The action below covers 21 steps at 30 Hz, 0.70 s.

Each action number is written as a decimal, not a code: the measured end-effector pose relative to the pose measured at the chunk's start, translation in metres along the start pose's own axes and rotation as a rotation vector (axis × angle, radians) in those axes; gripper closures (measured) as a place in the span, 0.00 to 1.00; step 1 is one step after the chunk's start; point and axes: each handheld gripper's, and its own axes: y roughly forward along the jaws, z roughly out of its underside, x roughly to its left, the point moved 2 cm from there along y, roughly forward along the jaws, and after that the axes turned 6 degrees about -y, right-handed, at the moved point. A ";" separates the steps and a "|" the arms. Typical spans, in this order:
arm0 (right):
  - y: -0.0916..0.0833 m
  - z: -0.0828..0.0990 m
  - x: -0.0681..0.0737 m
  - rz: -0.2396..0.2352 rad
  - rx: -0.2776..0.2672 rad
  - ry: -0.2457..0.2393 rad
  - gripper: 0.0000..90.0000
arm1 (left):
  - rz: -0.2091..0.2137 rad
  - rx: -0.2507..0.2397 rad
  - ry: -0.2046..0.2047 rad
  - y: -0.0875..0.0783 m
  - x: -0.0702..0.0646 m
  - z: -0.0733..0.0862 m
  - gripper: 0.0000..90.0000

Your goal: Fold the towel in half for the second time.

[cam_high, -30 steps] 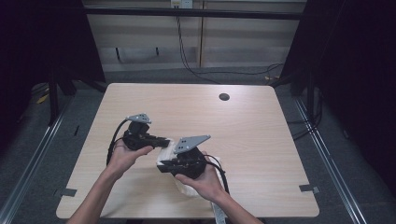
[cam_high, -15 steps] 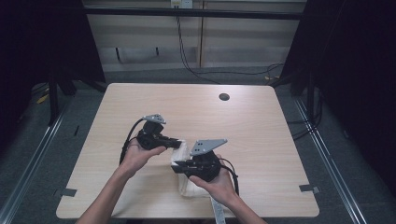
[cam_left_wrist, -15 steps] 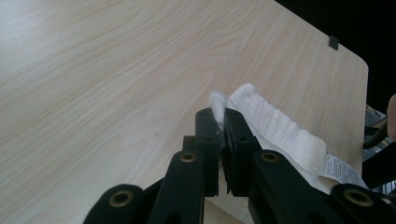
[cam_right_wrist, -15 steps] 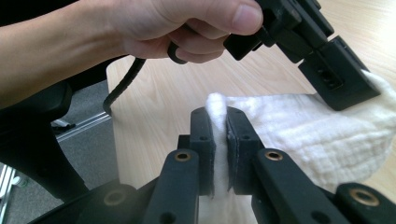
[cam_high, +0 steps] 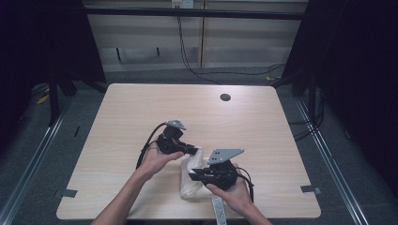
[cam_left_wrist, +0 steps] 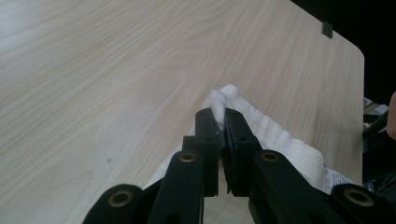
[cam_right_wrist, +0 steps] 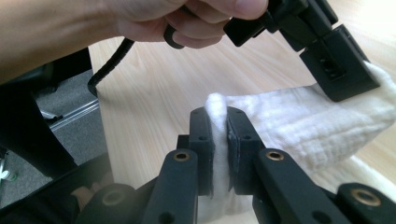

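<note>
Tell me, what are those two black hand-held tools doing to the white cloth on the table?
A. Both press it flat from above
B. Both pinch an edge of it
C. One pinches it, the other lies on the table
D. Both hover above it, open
B: the left tool and the right tool each have a fold of the white cloth clamped between closed jaws.

From my seat the high view is evenly lit over the pale wooden surface, while everything around it falls off into deep darkness, with only the back wall dimly readable. Shadows under the hands are soft and short. My left gripper view has a washed-out glare in its upper left corner, and the wood grain there loses detail. In both gripper views the black fingers nearest the lens look soft, and the white cloth is bright, close to overexposed at its right end.
</note>
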 end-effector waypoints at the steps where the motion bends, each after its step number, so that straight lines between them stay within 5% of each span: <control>1: -0.001 0.003 -0.001 0.004 0.006 0.004 0.91 | 0.001 0.007 -0.003 0.004 0.000 0.001 0.95; 10: -0.008 0.029 -0.010 0.048 0.062 0.026 0.86 | 0.011 0.034 -0.056 0.030 0.008 0.009 0.93; 21: -0.018 0.051 -0.019 0.076 0.080 0.072 0.66 | 0.056 0.022 -0.063 0.050 0.004 -0.001 0.87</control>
